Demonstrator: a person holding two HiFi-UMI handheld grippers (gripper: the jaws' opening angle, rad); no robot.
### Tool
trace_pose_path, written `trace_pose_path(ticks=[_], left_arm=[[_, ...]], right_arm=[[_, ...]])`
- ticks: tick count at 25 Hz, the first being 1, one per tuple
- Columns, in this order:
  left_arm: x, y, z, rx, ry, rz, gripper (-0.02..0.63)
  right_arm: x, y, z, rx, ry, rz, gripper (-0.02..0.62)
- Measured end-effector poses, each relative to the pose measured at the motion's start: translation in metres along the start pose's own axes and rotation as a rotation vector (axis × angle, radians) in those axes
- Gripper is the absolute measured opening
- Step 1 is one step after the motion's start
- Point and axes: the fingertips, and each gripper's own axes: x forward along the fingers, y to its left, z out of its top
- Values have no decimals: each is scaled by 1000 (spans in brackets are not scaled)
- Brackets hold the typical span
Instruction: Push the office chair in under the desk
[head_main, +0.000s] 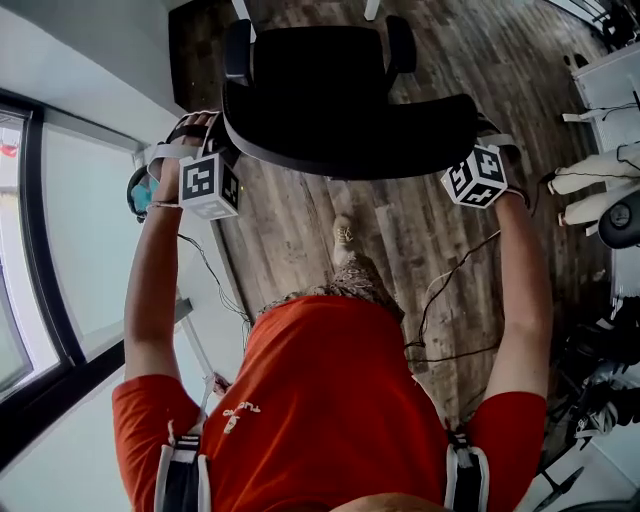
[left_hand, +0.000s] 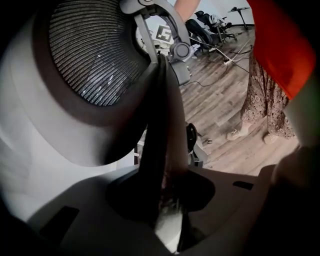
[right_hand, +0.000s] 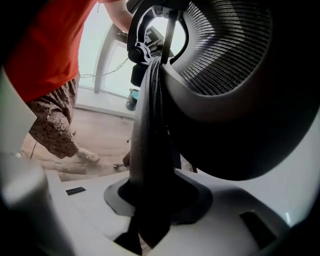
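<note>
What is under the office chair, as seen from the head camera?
Only the wooden floor shows around the office chair. The chair itself covers its own base and wheels and the floor directly below it, so these cannot be seen from above.

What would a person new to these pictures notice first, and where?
The black mesh-backed office chair fills the top of the head view, on a brown wooden floor. The left gripper and the right gripper clamp it, one on each side of its backrest. The person's red shirt fills the bottom.
</note>
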Motion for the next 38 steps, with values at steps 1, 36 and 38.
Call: trace_pose_path(ticks=[1,36,38], left_arm=[[8,7,0,-2,4,-1,118],[226,199,-4,-96,96,22,123],[236,206,-4,-102,98,24,123]], right_arm=[[6,-8,-5,0,0,1,132],[175,-255,-140,-59,-5,61,132],[185,-264,-145,-65,-11,68,132]])
